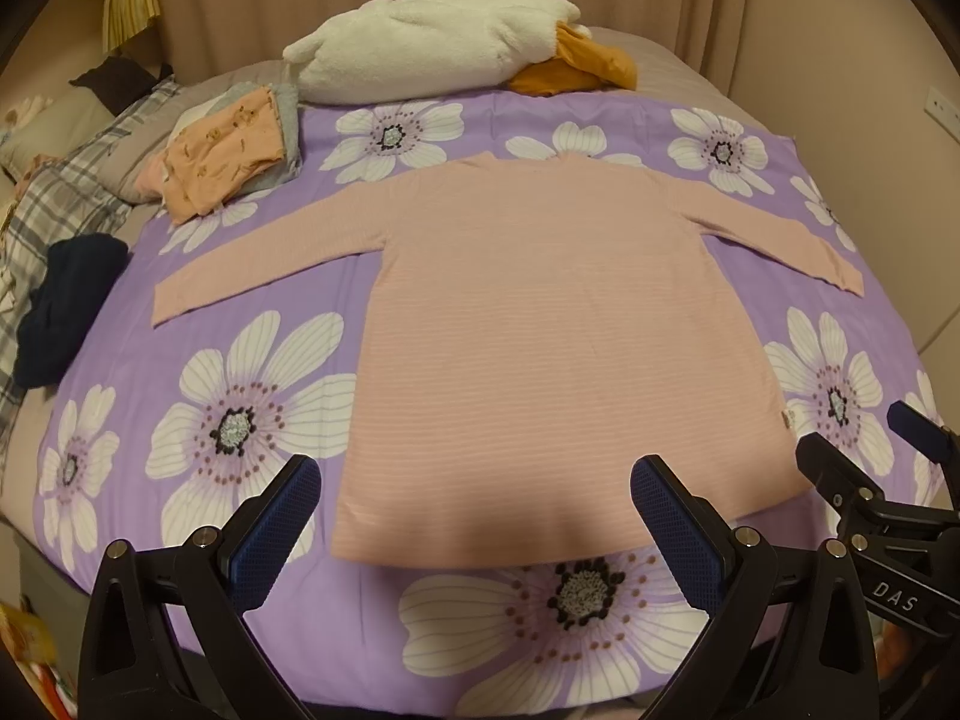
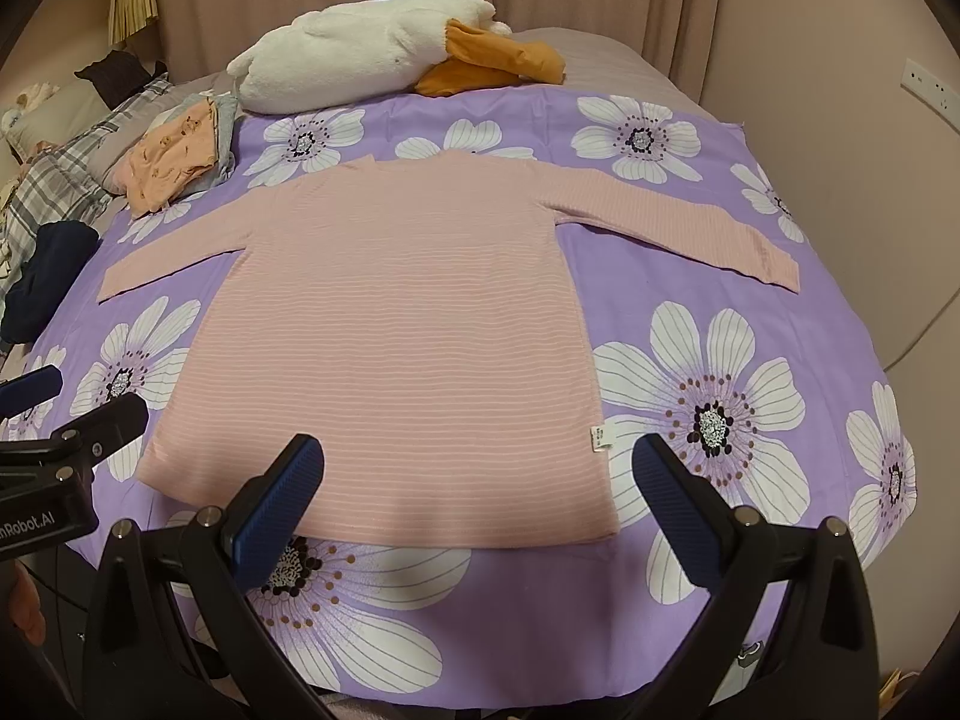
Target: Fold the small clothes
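shirt (image 1: pixel 540 324), pink with thin pale stripes, flat, sleeves spread; both claws wide, empty.

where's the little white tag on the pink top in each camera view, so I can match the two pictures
Left wrist view: the white tag sits on the pink top's right edge, low, at far right.
Right wrist view: the white tag is right of centre, on the same edge, near the hem.
Shared landmark: the white plush pillow beyond the neckline.
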